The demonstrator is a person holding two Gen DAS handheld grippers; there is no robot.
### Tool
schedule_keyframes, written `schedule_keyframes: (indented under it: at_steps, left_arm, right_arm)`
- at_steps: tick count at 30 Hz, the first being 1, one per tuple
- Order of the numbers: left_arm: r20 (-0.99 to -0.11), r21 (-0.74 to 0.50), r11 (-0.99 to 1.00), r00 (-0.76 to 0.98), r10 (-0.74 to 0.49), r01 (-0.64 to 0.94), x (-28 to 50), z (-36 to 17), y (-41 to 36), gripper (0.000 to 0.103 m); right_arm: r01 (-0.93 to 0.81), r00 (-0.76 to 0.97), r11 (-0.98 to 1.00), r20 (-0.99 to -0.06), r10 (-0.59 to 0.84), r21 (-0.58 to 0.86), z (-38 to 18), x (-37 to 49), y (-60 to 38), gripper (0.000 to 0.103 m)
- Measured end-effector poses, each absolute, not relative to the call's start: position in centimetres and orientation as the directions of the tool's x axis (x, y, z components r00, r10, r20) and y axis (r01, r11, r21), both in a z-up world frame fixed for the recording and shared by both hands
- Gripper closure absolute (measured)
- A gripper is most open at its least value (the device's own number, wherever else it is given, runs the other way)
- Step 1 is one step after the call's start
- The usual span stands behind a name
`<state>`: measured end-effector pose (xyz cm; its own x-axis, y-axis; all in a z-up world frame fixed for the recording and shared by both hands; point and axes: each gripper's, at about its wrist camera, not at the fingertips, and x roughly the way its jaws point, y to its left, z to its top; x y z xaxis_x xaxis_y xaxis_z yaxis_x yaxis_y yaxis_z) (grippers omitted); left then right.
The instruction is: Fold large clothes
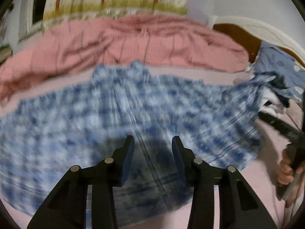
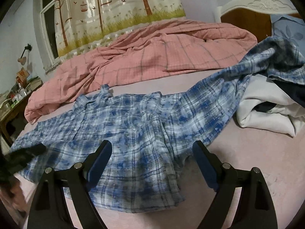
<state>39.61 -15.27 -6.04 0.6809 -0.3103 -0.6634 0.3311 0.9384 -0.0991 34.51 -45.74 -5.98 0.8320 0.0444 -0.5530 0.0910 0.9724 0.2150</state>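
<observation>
A blue and white plaid shirt [image 1: 133, 105] [image 2: 133, 124] lies spread on the pink bed sheet [image 2: 257, 162], collar toward the quilt. One sleeve [image 2: 228, 82] runs off to the right onto a pile of clothes. My left gripper [image 1: 152, 141] hovers over the shirt's lower part, its jaws apart with nothing pinched between them; this view is blurred. My right gripper [image 2: 152, 145] stands wide open above the shirt's hem near its right side, holding nothing. A hand [image 1: 287, 168] holding the right gripper shows at the right edge of the left wrist view.
A crumpled pink quilt [image 2: 162, 57] lies behind the shirt. White and dark garments [image 2: 266, 105] are heaped at the right, by a blue pillow [image 2: 289, 32] and the headboard [image 2: 257, 5]. A curtain [image 2: 118, 9], a window and a cluttered desk [image 2: 17, 99] stand at the back left.
</observation>
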Motion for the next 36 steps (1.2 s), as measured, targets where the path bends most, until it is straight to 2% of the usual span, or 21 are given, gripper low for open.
schedule_keyframes:
  at_steps: [3, 10, 15, 19, 21, 24, 25, 27, 29, 31, 34, 36]
  left_arm:
    - [-0.737, -0.085, 0.945, 0.619, -0.273, 0.316, 40.6, -9.8, -15.8, 0.066]
    - [-0.740, 0.040, 0.947, 0.647, -0.185, 0.317, 40.1, -10.1, -17.4, 0.066]
    - [-0.740, 0.004, 0.947, 0.638, -0.213, 0.322, 40.2, -10.3, -17.1, 0.066]
    - [-0.698, -0.065, 0.936, 0.655, -0.290, 0.345, 39.7, -9.2, -15.8, 0.066]
    - [-0.643, -0.082, 0.941, 0.704, -0.301, 0.328, 39.2, -8.2, -15.0, 0.067]
    - [-0.562, -0.044, 0.948, 0.777, -0.284, 0.316, 38.2, -6.4, -14.0, 0.067]
    - [-0.538, -0.026, 0.950, 0.797, -0.276, 0.311, 37.9, -5.8, -13.6, 0.067]
    - [-0.498, 0.025, 0.964, 0.839, -0.219, 0.266, 37.9, -5.1, -12.9, 0.067]
    - [-0.430, 0.105, 0.974, 0.892, -0.136, 0.199, 38.1, -4.9, -12.7, 0.067]
    - [-0.441, 0.118, 0.979, 0.892, -0.098, 0.166, 39.0, -5.2, -12.3, 0.067]
    - [-0.475, 0.035, 0.989, 0.872, -0.113, 0.147, 39.7, -5.7, -10.6, 0.067]
    - [-0.477, 0.001, 0.989, 0.870, -0.127, 0.146, 39.8, -5.5, -9.6, 0.067]
  right_arm:
    - [0.104, 0.828, 0.976, -0.561, 0.021, 0.190, -6.1, 34.6, -45.5, 0.015]
    - [0.115, 0.844, 0.981, -0.536, -0.014, 0.154, -5.5, 33.9, -45.4, 0.015]
    - [0.147, 0.858, 0.973, -0.512, -0.037, 0.176, -4.9, 33.3, -46.3, 0.015]
    - [0.158, 0.880, 0.963, -0.474, -0.038, 0.217, -4.2, 32.6, -47.6, 0.015]
    - [0.183, 0.887, 0.954, -0.458, -0.057, 0.236, -3.8, 32.2, -48.3, 0.015]
    - [0.191, 0.898, 0.948, -0.434, -0.065, 0.253, -3.4, 31.7, -49.0, 0.015]
    - [0.224, 0.899, 0.948, -0.423, -0.112, 0.225, -3.2, 31.4, -49.4, 0.015]
    - [0.308, 0.890, 0.935, -0.400, -0.218, 0.175, -2.9, 30.9, -50.3, 0.015]
    - [0.345, 0.881, 0.919, -0.405, -0.247, 0.191, -2.5, 30.3, -51.9, 0.015]
    - [0.365, 0.875, 0.895, -0.423, -0.236, 0.257, -2.0, 29.3, -54.6, 0.015]
    - [0.411, 0.861, 0.855, -0.441, -0.251, 0.315, -1.1, 27.6, -58.2, 0.015]
    - [0.488, 0.823, 0.823, -0.468, -0.322, 0.292, 0.0, 26.5, -61.1, 0.015]
